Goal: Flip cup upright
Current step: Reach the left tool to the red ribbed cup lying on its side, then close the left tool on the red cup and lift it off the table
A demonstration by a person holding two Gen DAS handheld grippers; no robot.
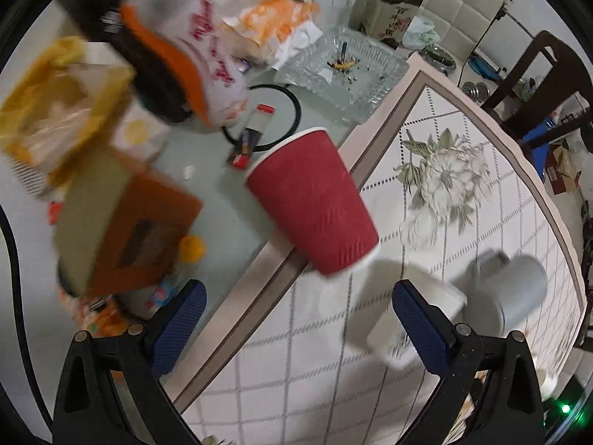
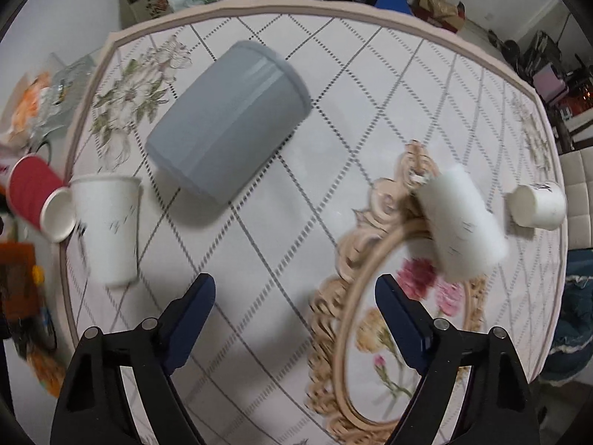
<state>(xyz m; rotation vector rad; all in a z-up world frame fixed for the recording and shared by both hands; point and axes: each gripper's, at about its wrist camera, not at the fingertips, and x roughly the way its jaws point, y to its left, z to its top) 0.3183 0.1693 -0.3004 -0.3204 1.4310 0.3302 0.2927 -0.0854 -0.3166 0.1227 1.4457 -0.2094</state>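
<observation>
A red ribbed paper cup [image 1: 315, 200] lies on its side at the table's left edge, its base toward my left gripper [image 1: 296, 315], which is open and empty just short of it. It also shows in the right wrist view [image 2: 33, 193]. A grey cup [image 2: 229, 122] lies on its side ahead of my open, empty right gripper [image 2: 294, 315]. A white paper cup [image 2: 107, 226] stands mouth down at the left, and it also shows in the left wrist view [image 1: 415, 322]. Two more white cups [image 2: 461, 222] [image 2: 537, 204] lie tipped at the right.
The round table [image 2: 333, 11] has a tiled, flower-printed top. A glass ashtray [image 1: 344, 70], plastic bags [image 1: 207, 37], an orange box [image 1: 126, 222] and small clutter crowd a glass surface to the left. A dark chair [image 1: 548, 78] stands beyond the table.
</observation>
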